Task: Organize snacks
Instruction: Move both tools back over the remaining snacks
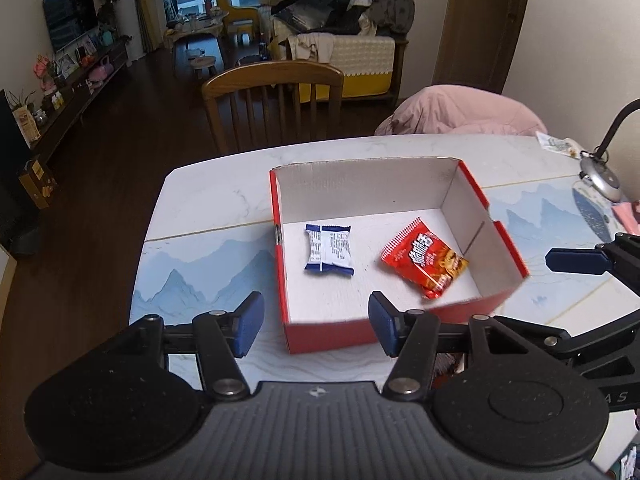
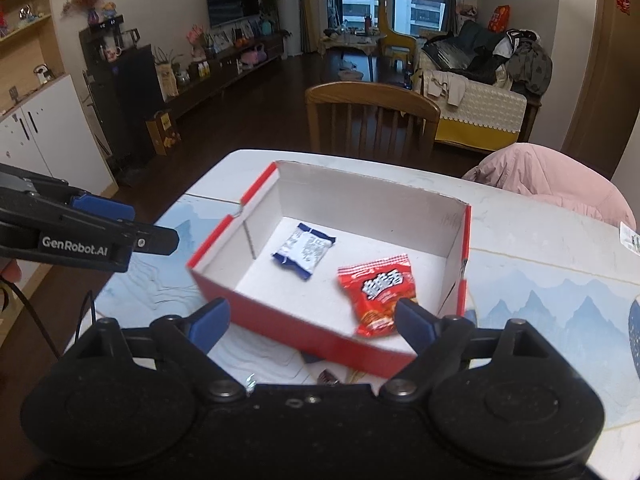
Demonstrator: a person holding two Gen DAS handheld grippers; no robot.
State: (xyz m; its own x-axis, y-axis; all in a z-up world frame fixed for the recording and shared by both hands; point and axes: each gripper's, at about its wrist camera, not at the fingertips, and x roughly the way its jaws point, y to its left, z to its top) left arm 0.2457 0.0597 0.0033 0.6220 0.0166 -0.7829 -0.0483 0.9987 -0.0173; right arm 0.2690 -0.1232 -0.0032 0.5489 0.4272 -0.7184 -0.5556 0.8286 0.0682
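Both the left gripper (image 1: 316,324) and right gripper (image 2: 310,326) hover with jaws spread and empty before the red-sided white cardboard box (image 1: 503,236) holding a blue-white wrapper (image 1: 329,250) and red crisp packet (image 1: 425,258); further snacks should be lowered clear of its near wall.

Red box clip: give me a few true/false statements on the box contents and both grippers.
1. The red box holds two packets. True.
2. The blue-and-white packet lies on the table outside the box. False: it lies inside, apart from the red packet.
3. The left gripper is open and empty. True.
4. The right gripper is shut on the red packet. False: it is open, holding nothing.
5. The box has a lid on. False: it is open-topped.
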